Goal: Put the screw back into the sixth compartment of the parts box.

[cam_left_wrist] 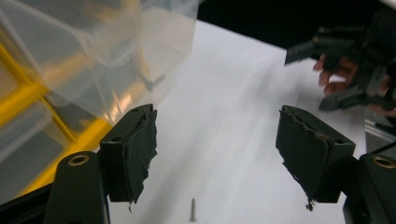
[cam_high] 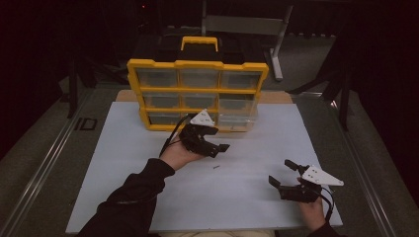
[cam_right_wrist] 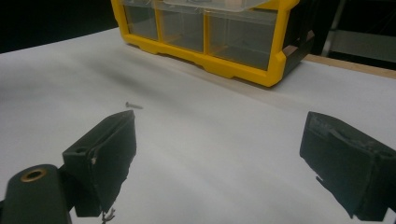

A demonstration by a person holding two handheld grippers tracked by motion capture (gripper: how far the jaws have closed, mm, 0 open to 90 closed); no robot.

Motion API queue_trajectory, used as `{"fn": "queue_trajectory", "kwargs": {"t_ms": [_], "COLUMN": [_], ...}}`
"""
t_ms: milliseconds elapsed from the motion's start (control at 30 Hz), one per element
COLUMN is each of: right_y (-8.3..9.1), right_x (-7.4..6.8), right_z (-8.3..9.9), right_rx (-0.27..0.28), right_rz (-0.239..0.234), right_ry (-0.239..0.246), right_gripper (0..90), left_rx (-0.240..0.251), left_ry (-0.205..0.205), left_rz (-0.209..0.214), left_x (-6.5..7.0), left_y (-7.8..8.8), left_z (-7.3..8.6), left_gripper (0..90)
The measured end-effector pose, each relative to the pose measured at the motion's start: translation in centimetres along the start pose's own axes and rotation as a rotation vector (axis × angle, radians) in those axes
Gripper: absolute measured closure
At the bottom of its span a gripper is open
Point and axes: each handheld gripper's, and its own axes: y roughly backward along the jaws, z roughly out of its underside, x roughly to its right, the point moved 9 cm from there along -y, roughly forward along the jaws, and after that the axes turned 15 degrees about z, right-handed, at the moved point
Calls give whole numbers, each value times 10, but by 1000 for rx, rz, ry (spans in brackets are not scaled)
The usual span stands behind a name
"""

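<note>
2 tongs are at work over the white desk [cam_high: 148,163]. At left, the left tongs [cam_high: 217,141] hang spread and empty beside the yellow drawer box [cam_high: 197,94], above a small screw [cam_high: 216,167] lying loose on the desk. Picking it up looks like the step in hand; next they must sink and straddle it. It is thin, grey and pointed. Right tongs [cam_high: 281,173] wait spread, empty.

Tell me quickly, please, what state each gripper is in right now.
Left gripper: open, holding nothing, above the screw.
Right gripper: open, holding nothing, over the white board.
</note>
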Motion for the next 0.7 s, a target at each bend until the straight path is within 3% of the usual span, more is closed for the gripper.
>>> {"fn": "queue_trajectory", "kwargs": {"t_ms": [233, 567, 700], "right_y": [0, 1, 1], "right_x": [0, 1, 1], "right_z": [0, -1, -1], "right_rx": [2, 4, 4], "right_rz": [1, 4, 6], "right_ry": [2, -1, -2], "right_gripper": [126, 126, 126], "left_rx": [-36, -94, -118], "left_ry": [5, 52, 63], "left_rz": [15, 45, 72], "left_x": [-2, -8, -8], "left_y": [-15, -37, -43], "left_z": [21, 55, 64], "left_gripper": [304, 335, 388]}}
